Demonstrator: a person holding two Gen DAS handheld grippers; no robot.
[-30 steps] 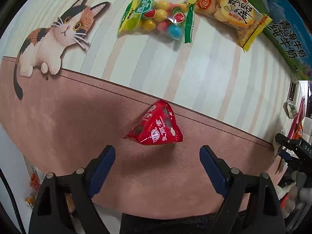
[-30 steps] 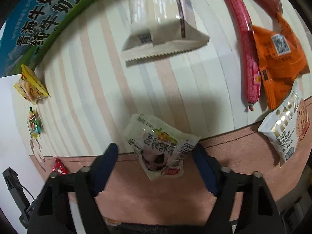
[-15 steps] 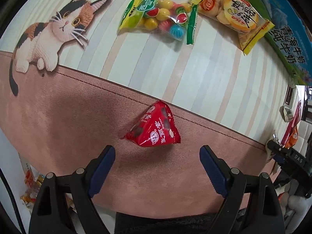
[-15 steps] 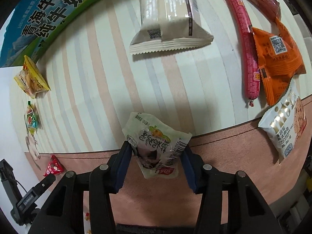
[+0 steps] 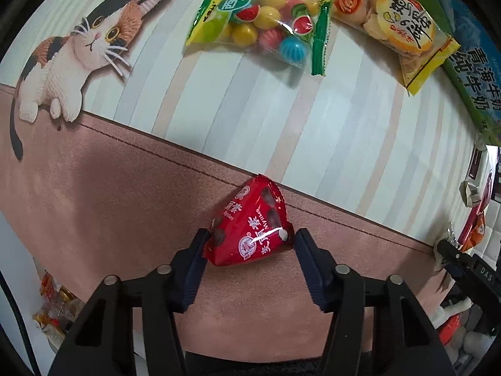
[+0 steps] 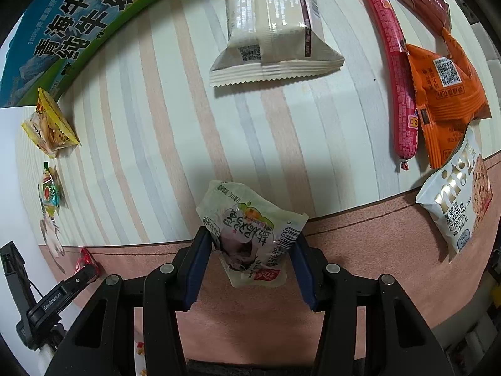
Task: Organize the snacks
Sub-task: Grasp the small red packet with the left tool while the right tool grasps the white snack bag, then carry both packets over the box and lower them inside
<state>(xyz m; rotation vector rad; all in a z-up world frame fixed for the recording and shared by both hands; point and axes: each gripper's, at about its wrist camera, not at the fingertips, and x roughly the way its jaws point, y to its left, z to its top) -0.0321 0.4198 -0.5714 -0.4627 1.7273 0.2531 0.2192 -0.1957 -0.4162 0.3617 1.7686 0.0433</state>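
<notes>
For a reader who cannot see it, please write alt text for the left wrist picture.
The left tongs are shut on a small red snack packet lying on the pink band of a table mat. Farther away, on the mat's striped part, lie a bag of colourful candy balls and a yellow bag of biscuits, with a printed cat at the left.

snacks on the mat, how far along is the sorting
Early, it seems. Nothing looks grouped yet. In hand: the left tool is shut on the red packet, the right tool on the pale packet. Left lying on the mat: candy bag, biscuit bag, cream wrapper, sausages, orange packet, cookie pack.
</notes>
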